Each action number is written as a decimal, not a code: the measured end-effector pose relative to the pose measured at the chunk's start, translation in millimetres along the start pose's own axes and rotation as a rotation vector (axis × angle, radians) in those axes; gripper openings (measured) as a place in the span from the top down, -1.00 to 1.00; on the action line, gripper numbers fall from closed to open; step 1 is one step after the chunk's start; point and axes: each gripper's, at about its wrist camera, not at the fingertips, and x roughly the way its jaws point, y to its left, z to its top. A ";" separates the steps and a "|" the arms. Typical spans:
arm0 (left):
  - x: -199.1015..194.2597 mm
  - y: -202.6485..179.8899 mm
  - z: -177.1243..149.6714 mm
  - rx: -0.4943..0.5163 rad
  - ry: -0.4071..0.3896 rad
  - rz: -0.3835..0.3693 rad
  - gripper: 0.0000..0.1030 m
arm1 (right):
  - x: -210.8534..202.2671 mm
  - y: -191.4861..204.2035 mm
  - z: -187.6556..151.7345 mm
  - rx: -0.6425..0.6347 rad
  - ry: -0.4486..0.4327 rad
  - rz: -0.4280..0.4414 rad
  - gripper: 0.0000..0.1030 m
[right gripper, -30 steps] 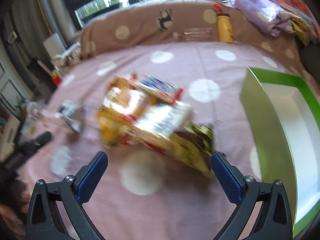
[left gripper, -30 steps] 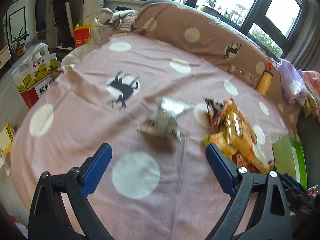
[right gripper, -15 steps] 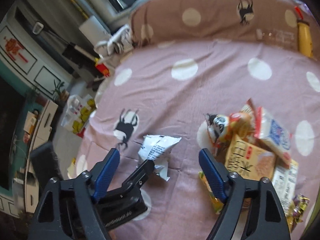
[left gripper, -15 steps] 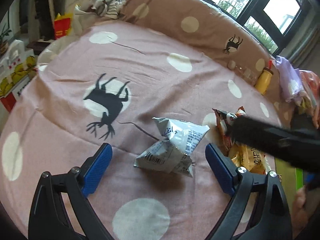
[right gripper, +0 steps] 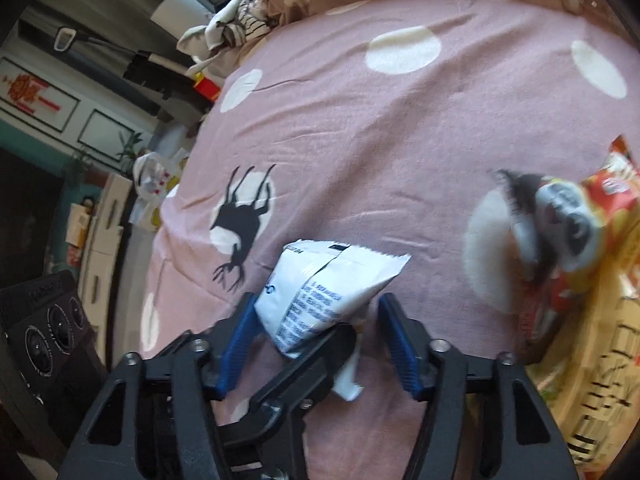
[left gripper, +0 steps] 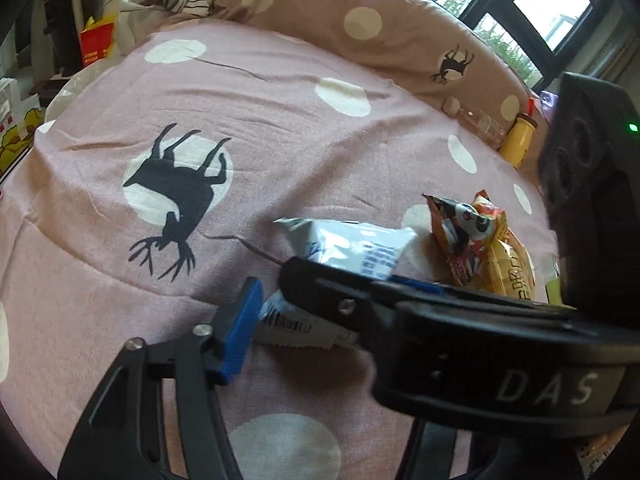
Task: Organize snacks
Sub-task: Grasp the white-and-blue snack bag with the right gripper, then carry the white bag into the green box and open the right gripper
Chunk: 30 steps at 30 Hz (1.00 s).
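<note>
**White packet sits between my right gripper's pads**

My right gripper [right gripper: 316, 320] is spread, with one blue pad on each side of the white snack packet [right gripper: 320, 292]. It is not pinching. My left gripper [left gripper: 320, 300] is at the packet's lower corner. One finger is hidden, so I cannot tell how it stands. The packet lies near the middle of the bed [right gripper: 400, 140], just beside the snack pile [right gripper: 580, 280]. It looks light, puffy and maybe slippery. I would pinch its flat sealed end softly, so nothing inside breaks.
</note>
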 end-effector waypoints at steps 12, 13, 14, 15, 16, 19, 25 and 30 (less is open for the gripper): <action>-79.1 -58.2 -26.4 0.153 -0.221 -0.016 0.11 | -86.6 34.1 -45.1 -0.115 -0.196 -0.011 -0.07; -84.6 -65.2 -30.0 0.168 -0.233 -0.027 0.11 | -101.7 34.8 -53.7 -0.120 -0.225 -0.023 -0.07; -89.4 -72.6 -33.2 0.184 -0.243 -0.042 0.10 | -110.9 34.9 -59.3 -0.120 -0.244 -0.034 -0.07; -94.5 -81.1 -36.8 0.201 -0.255 -0.059 0.10 | -120.8 34.9 -66.0 -0.119 -0.265 -0.047 -0.07; -98.6 -90.5 -40.7 0.219 -0.264 -0.076 0.09 | -135.4 32.6 -75.3 -0.115 -0.294 -0.063 -0.07; -107.6 -117.3 -53.7 0.273 -0.277 -0.115 0.09 | -164.0 21.6 -94.1 -0.092 -0.348 -0.086 -0.07; -111.4 -179.7 -77.3 0.381 -0.267 -0.182 0.10 | -217.5 -17.7 -127.0 -0.007 -0.449 -0.122 -0.07; -107.2 -231.0 -89.6 0.480 -0.253 -0.225 0.10 | -259.0 -54.6 -150.3 0.069 -0.531 -0.130 -0.07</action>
